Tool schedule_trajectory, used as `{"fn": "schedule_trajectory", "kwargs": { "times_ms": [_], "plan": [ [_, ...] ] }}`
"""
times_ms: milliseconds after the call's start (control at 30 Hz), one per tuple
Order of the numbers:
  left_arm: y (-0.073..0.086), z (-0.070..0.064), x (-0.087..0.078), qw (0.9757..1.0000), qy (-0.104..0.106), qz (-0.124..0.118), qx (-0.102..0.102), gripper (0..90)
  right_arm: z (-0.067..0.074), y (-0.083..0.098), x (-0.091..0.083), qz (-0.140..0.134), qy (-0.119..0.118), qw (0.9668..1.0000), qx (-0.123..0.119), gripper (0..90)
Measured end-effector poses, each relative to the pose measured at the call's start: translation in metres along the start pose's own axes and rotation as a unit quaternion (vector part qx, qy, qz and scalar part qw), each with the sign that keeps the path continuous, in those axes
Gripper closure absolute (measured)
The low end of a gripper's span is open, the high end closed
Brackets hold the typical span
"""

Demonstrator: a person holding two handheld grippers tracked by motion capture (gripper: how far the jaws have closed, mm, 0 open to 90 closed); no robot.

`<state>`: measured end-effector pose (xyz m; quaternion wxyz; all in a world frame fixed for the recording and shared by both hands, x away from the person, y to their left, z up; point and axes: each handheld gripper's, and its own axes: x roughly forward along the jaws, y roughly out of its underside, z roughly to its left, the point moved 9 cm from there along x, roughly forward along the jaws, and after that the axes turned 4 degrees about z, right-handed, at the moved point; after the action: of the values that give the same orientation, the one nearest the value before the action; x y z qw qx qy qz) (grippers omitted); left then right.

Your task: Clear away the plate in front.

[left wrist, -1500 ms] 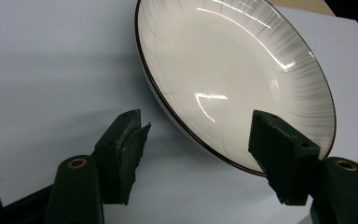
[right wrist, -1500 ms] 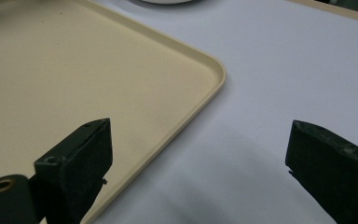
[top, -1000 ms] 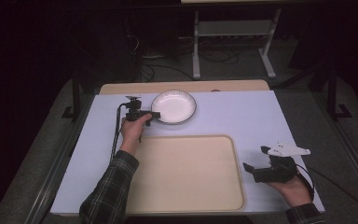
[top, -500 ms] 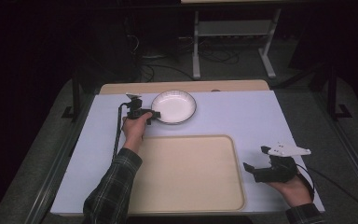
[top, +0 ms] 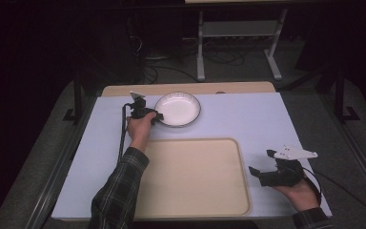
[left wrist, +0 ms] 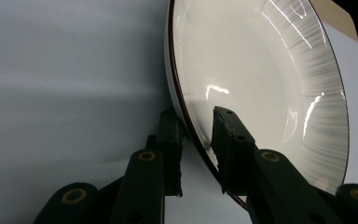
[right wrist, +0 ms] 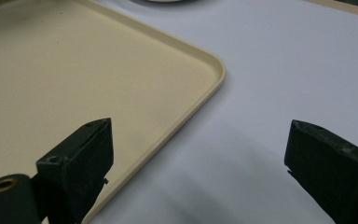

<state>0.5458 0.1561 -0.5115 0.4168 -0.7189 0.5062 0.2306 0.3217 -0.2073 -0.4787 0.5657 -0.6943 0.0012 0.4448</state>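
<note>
High view shows a white plate [top: 177,109] lying flat near the far edge of the tabletop [top: 248,119], a little left of the middle, with a beige tray [top: 195,179] lying bare at the near edge. The left gripper [top: 156,117] is at the plate's left rim. Left gripper view shows its two black jaws astride that rim, one under the outer edge and one over the inner slope; they have just been closing, and the pads look pressed on the rim, though how firmly cannot be told. The right gripper [top: 261,166] sits in the person's hand at the near right corner of the tabletop, just beside the tray's right edge, its jaws wide apart and holding nothing.

The likely trouble comes from the grip itself. The jaws hold only a narrow bite of a smooth, glossy rim, and the plate's weight hangs far out from that bite. If the plate is lifted quickly, it could pivot downward, slip out of the pads and drop on the tabletop, or clip the tray's raised lip on the way over. A slow lift, keeping the plate low, would reduce that risk
</note>
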Motion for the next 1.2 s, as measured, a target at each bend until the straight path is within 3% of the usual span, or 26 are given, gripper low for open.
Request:
{"fn": "schedule_trajectory", "kwargs": {
  "times_ms": [200, 367, 600, 700, 1200],
  "plan": [
    [-0.001, 0.000, 0.000, 1.0000, 0.005, -0.004, -0.008, 75.7, 0.000, 0.000, -0.001, -0.001, 0.000, 1.0000, 0.000, 7.2],
    [-0.005, -0.002, -0.003, 0.9995, 0.023, -0.013, -0.018, 80.2, -0.001, 0.001, -0.001, -0.002, 0.001, 1.0000, 0.003, 7.3],
    [-0.007, -0.006, -0.008, 0.9988, 0.043, -0.022, -0.012, 84.4, -0.001, 0.000, -0.001, -0.003, 0.000, 1.0000, 0.001, 7.5],
    [-0.008, -0.007, -0.009, 0.9976, 0.059, -0.031, -0.016, 85.1, -0.001, 0.000, -0.003, -0.005, 0.000, 1.0000, 0.001, 12.9],
    [-0.010, -0.007, -0.017, 0.9948, 0.092, -0.040, -0.015, 83.3, -0.002, 0.000, -0.003, -0.009, 0.001, 1.0000, 0.000, 12.9]
  ]
}}
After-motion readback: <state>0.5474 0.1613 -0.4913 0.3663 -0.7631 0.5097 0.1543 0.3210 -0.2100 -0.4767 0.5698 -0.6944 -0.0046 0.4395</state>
